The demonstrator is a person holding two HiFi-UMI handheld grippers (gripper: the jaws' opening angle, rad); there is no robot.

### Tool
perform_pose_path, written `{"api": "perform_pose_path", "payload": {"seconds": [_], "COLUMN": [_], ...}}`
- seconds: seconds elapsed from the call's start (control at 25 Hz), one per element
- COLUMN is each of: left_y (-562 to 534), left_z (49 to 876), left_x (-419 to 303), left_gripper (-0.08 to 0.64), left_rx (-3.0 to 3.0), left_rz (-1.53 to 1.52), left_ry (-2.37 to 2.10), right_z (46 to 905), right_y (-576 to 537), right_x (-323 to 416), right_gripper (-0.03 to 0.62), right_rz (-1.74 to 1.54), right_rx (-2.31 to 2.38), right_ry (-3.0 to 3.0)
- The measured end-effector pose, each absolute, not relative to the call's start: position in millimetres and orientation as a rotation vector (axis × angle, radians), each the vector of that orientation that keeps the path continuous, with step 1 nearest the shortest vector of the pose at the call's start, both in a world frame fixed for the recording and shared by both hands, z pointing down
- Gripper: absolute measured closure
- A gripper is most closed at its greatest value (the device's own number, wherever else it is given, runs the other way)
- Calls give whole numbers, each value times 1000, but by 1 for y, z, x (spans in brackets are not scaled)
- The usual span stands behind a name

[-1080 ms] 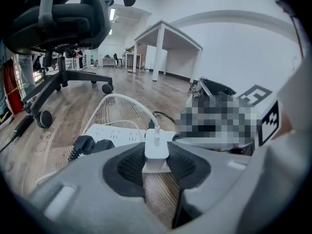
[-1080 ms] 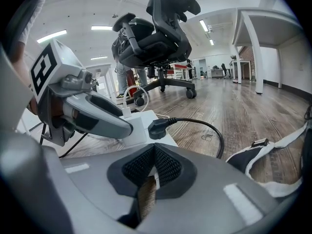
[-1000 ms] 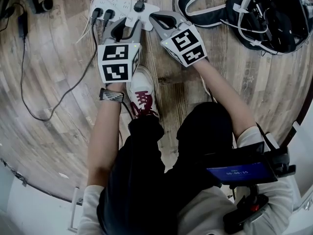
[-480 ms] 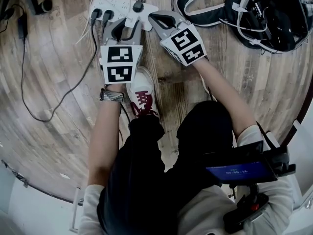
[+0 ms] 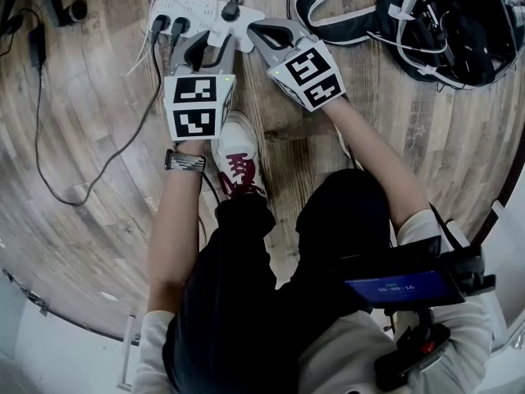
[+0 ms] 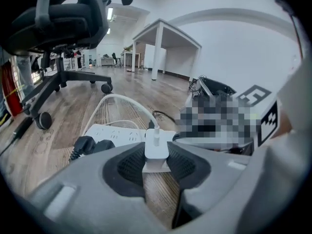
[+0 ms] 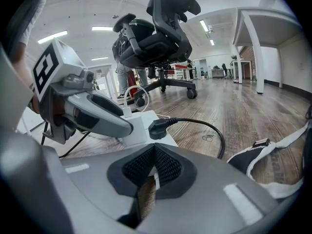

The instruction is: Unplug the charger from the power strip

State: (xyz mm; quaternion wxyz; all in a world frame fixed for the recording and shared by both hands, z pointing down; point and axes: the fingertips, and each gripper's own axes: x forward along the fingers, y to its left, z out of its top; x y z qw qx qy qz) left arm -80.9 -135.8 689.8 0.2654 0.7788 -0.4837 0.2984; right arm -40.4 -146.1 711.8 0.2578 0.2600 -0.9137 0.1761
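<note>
The white power strip lies on the wood floor, and the left gripper view shows it just beyond the jaws. A white charger with a white cable stands at the strip's near edge. My left gripper is shut on the charger, a black pad pressed to each side. I cannot see whether its prongs sit in the socket. My right gripper is shut, its tips resting at the strip's right end. A black plug sits in the strip beside it.
Two black plugs occupy the strip's left end. An office chair stands behind the strip. A black harness bag lies at the right. The person's shoe is just below the left gripper. A black cable trails left.
</note>
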Motion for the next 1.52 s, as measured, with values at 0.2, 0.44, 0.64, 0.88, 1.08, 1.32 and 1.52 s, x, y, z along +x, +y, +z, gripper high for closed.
{"api": "perform_pose_path", "payload": {"seconds": [0.2,0.44,0.64,0.88,1.08,1.32,1.52], "left_y": [-137,-136,-136,-136,-136,-136,-136], "left_z": [688,688,687,687,687,686,686], "left_x": [-84,-83,-81,-82,-85,-85,-81], "left_gripper": [417,420,420,420,419,420,420], "left_rx": [2050,2092,2141,2129,2057,2088,2156], "left_rz": [697,773,896,881,721,768,894], "left_ry": [-1292,-1306,-1322,-1318,-1286,-1293,-1307], "right_z": [711,711,711,712,711,710,710], "right_y": [-146,-146,-146,-145,-145,-145,-145], "right_x": [-41,-41,-41,-41,-42,-42,-42], "right_gripper": [593,594,593,592,592,594,593], "right_rz": [476,475,478,479,476,478,481], "right_rx": [707,712,698,693,694,697,693], "right_ry": [-2484,-2484,-2480,-2477,-2484,-2488,-2483]}}
